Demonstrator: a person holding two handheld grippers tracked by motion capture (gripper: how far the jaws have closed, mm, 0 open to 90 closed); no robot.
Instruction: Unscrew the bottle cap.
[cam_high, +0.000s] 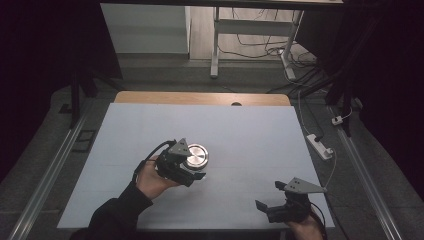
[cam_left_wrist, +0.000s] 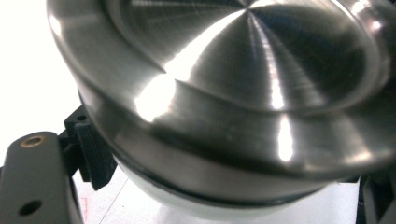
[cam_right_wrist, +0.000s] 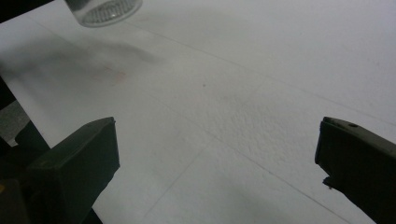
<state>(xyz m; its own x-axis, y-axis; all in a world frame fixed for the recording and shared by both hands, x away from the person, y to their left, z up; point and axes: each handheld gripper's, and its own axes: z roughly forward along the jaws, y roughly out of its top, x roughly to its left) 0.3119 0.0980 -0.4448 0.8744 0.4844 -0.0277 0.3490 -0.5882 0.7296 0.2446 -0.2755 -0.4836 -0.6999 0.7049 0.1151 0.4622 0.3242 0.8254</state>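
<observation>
High view overhead facing forward, claw views close, all sharing white table (cam_high: 150, 130)

no text, label, brand, number or sign can be read anywhere in these pictures: the steel lid (cam_left_wrist: 243, 93) is bare brushed metal, and the white table sheet (cam_right_wrist: 261, 93) carries only faint lines and a small reddish smudge.

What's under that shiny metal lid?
A clear jar: below the lid a dark ring and the jar top show, and its ridged base rests on the white table. The lid hides whatever is inside.
</observation>
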